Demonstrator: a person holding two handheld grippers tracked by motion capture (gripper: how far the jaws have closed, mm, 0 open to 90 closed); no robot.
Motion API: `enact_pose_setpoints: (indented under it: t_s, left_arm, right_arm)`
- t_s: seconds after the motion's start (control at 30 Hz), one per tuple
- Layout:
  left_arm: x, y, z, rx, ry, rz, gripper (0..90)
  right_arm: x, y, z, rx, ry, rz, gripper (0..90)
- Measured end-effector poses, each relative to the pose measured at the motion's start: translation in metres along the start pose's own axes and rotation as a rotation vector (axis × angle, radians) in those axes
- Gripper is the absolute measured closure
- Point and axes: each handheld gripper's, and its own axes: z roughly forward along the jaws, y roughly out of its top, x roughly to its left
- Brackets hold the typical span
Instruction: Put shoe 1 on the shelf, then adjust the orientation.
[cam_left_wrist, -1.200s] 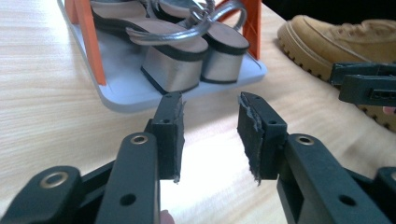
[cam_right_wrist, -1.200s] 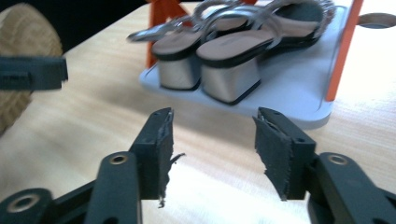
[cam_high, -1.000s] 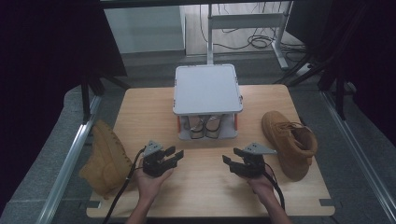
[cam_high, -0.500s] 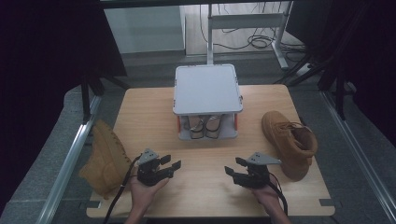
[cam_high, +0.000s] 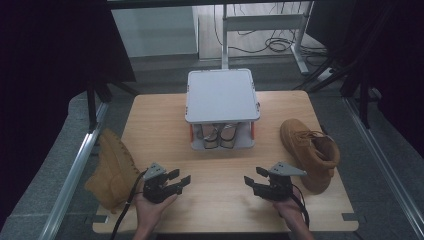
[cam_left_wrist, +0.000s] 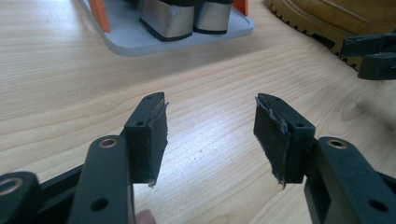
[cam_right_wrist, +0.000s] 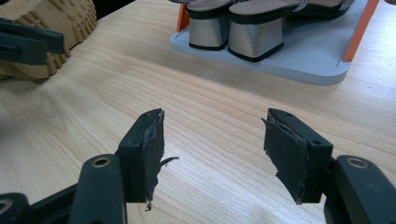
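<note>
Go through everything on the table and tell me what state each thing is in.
Left gripper: open, holding nothing; its jaws have just been opening.
Right gripper: open, holding nothing.
Left boot: on its side, at the table's edge.
Right boot: upright.
Rack: top shelf bare.
Heeled shoes: on the rack's lower shelf.

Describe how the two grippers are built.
Both are black. The left gripper and right gripper each carry a grey three-cornered plate on top and trail a black cable. The jaws bear worn, frayed black pads. Forearms are bare, no sleeves.
</note>
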Motion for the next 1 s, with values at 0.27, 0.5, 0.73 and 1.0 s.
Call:
enact_pose_setpoints:
  t_s: [0.27, 0.5, 0.73, 1.0]
  left_arm:
    - [0.005, 0.005, -0.031, -0.049, 0.026, 0.006, 45.0]
    - [0.016, 0.009, -0.048, -0.072, 0.052, 0.005, 50.8]
    - [0.029, 0.013, -0.066, -0.082, 0.067, 0.009, 71.1]
    - [0.047, 0.006, -0.087, -0.084, 0.131, -0.022, 87.4]
  right_arm:
    - [-0.004, 0.0, -0.005, -0.008, -0.006, 0.012, 38.0]
    - [-0.006, -0.001, -0.009, -0.008, -0.021, 0.019, 38.0]
    - [-0.009, -0.001, -0.008, -0.004, -0.023, 0.052, 38.0]
    - [-0.008, 0.0, -0.003, 0.005, -0.031, 0.051, 38.1]
